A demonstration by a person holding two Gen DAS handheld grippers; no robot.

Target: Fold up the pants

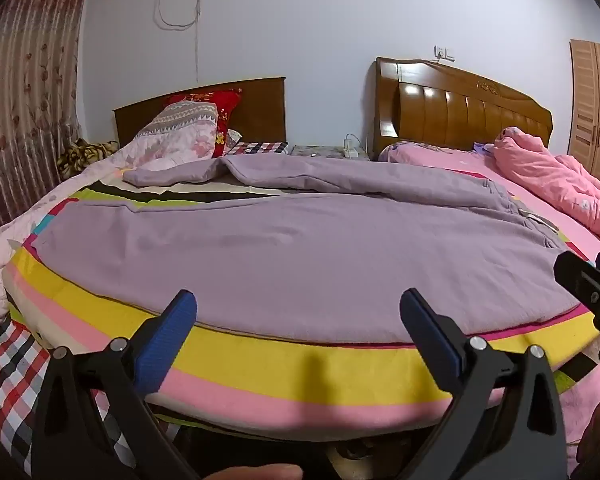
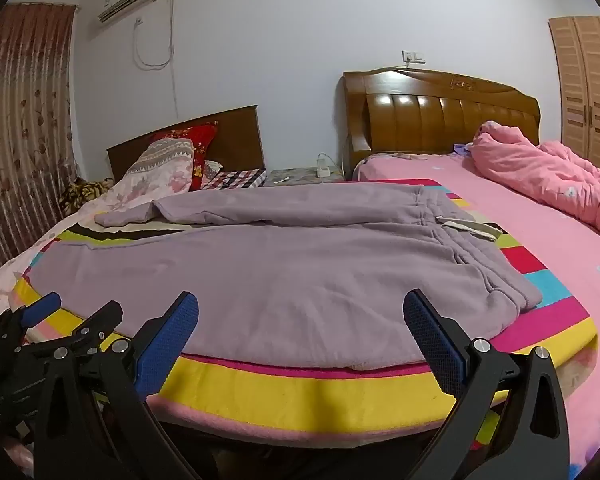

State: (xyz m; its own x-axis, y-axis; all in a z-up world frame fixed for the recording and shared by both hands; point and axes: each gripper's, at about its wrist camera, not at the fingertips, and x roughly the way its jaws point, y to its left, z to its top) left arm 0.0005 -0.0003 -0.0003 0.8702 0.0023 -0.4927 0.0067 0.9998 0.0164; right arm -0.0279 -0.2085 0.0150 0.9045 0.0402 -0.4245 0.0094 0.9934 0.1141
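Lilac fleece pants [image 1: 300, 256] lie spread flat on a striped blanket [image 1: 260, 364], both legs running to the left, waistband at the right [image 2: 460, 240]. The far leg's cuff is bent over at the far left [image 1: 168, 174]. My left gripper [image 1: 298, 316] is open and empty, hovering over the near edge of the pants. My right gripper [image 2: 300, 316] is open and empty, also at the near edge, further right toward the waistband. The right gripper shows at the right edge of the left wrist view [image 1: 588, 284]; the left gripper shows at the left of the right wrist view [image 2: 44, 312].
The striped blanket's edge [image 2: 300, 388] hangs off the bed front. A pink quilt [image 2: 540, 184] is heaped at the right, pillows [image 2: 160, 168] at the far left. Wooden headboards [image 1: 460, 116], a nightstand [image 1: 324, 151], curtains [image 1: 20, 120] and a wardrobe [image 2: 588, 92] stand behind.
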